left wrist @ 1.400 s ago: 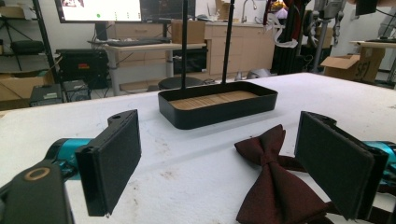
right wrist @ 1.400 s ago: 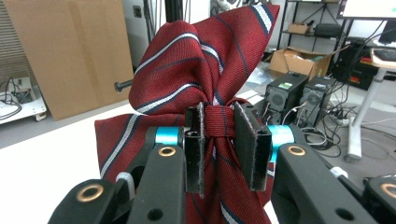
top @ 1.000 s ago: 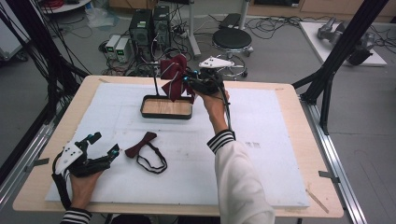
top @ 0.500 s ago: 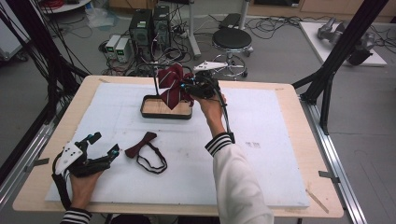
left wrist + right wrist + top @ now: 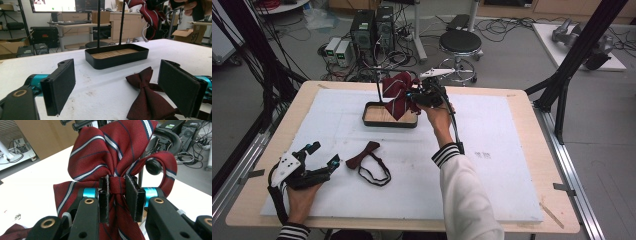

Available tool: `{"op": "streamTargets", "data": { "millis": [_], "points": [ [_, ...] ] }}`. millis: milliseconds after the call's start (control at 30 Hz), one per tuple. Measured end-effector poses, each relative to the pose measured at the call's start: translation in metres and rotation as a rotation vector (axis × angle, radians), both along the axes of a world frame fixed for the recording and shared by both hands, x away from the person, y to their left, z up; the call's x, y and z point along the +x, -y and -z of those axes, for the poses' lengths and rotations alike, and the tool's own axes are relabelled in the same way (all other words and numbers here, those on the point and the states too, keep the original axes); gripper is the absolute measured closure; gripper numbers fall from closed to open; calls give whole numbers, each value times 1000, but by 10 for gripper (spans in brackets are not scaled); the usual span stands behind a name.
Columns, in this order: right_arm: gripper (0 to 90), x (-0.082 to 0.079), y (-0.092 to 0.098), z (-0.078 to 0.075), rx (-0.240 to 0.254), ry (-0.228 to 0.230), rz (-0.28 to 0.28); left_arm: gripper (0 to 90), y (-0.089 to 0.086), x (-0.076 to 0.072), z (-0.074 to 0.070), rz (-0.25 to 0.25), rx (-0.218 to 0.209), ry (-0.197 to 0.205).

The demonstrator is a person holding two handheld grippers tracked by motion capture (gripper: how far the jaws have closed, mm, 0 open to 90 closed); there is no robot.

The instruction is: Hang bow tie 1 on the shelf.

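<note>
My right gripper (image 5: 117,187) is shut on the knot of a red striped bow tie (image 5: 100,152). In the high view the striped bow tie (image 5: 398,92) hangs from the right gripper (image 5: 418,96) over the black tray (image 5: 372,120), against its thin upright poles. A dark maroon bow tie (image 5: 363,155) with a strap loop lies flat on the white sheet. My left gripper (image 5: 324,154) rests at the front left, open, with the maroon bow tie (image 5: 146,102) just ahead of its right pad (image 5: 178,87). Beyond it stand the tray (image 5: 117,56) and a pole (image 5: 98,25).
A white sheet (image 5: 492,170) covers the wooden table (image 5: 539,130). Black frame struts (image 5: 577,55) rise at the right and left edges. A stool (image 5: 460,42) and computer boxes (image 5: 369,30) with cables stand on the floor behind the table.
The right gripper has sunk a little toward the tray with the striped bow tie in it. The left gripper and the maroon bow tie have not moved.
</note>
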State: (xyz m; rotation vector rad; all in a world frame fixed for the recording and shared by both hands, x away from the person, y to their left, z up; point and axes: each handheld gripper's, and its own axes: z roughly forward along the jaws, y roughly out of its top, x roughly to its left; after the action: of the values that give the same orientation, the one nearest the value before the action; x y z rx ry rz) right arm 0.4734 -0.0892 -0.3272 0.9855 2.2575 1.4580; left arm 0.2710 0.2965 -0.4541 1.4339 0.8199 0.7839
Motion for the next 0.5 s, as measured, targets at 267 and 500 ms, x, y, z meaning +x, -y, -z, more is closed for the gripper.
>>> {"op": "streamTargets", "data": {
  "millis": [267,500],
  "points": [
    [742,1,5,15,13,38,24,151,0,0,0,1,1,-4],
    [742,8,11,24,4,-16,28,151,0,0,0,0,0,-4]
  ]
}}
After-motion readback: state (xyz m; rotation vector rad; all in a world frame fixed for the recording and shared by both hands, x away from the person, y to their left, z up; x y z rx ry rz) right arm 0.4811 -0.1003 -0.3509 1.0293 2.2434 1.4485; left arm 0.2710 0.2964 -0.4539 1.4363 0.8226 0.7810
